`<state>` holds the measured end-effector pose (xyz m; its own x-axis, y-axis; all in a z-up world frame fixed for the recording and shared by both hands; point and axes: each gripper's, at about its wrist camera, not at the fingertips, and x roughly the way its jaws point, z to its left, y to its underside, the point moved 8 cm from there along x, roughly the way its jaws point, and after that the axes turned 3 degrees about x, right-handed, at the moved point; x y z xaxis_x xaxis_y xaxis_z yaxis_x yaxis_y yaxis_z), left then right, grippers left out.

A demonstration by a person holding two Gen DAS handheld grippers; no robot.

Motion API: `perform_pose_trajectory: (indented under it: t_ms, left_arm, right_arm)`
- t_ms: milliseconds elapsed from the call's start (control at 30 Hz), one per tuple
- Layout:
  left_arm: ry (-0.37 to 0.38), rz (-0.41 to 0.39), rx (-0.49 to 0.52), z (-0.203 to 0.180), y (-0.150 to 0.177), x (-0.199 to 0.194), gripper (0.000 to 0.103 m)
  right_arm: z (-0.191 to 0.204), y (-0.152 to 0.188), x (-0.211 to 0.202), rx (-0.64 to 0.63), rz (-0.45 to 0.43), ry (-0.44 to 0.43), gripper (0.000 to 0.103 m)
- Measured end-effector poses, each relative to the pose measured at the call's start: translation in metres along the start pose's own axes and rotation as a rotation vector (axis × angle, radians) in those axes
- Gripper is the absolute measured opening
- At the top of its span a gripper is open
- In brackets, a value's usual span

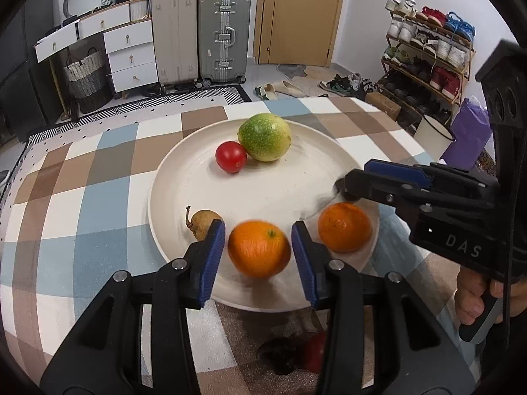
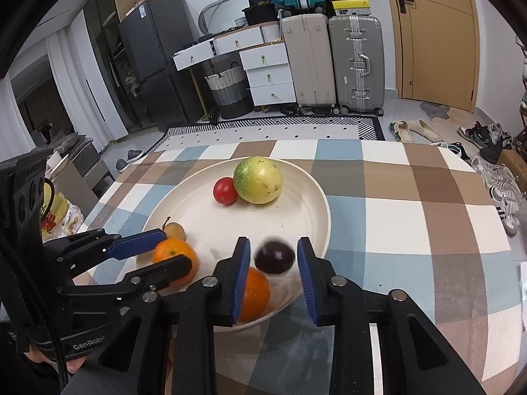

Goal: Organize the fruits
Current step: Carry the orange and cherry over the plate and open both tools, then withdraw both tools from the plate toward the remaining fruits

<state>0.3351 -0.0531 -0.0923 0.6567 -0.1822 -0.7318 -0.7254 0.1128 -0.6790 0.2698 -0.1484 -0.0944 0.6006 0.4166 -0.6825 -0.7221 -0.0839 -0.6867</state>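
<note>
Here the left claw (image 1: pixel 258 247), ribbed blue pads parted, brackets a round dimpled orange (image 1: pixel 259 248) without touching, on the ridged cream ceramic plate (image 1: pixel 184 184). The right claw (image 2: pixel 273 263) stands ajar around a glossy dark-purple oval fruit (image 2: pixel 275 258), gaps showing.

Matt ceramic plate (image 1: pixel 184 177), ribbed plastic fingers (image 1: pixel 210 256)

Plate (image 1: pixel 184 194): cream-white. Tablecloth (image 1: pixel 82 197): checked in blue, brown, grey and white. Two oranges (image 1: pixel 258 252) (image 1: pixel 344 227): orange. Tomato (image 1: pixel 231 157): red. Round speckled fruit (image 1: pixel 265 137): green shading to yellow. Small stemmed fruit (image 1: pixel 202 222): tan-brown. Oval fruit (image 2: pixel 275 256): dark purple. Gripper pads (image 1: pixel 210 256): blue on black frames.
</note>
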Motion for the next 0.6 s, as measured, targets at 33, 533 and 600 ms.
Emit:
perform_pose_trajectory:
  t_ms: [33,533,600]
  left_arm:
    - [0.001,-0.003,-0.004,0.001,0.0,-0.004,0.046]
    - [-0.07,-0.113,-0.084,0.028,0.032,-0.116,0.102]
    - [-0.076,-0.118,-0.095,0.031,0.041,-0.126,0.102]
  right_arm:
    - [0.0,0.001,-0.003,0.004,-0.004,-0.003,0.041]
    - [0.007,0.021,-0.093,0.026,-0.105,0.027,0.103]
    - [0.009,0.026,-0.101,0.03,-0.107,0.024,0.103]
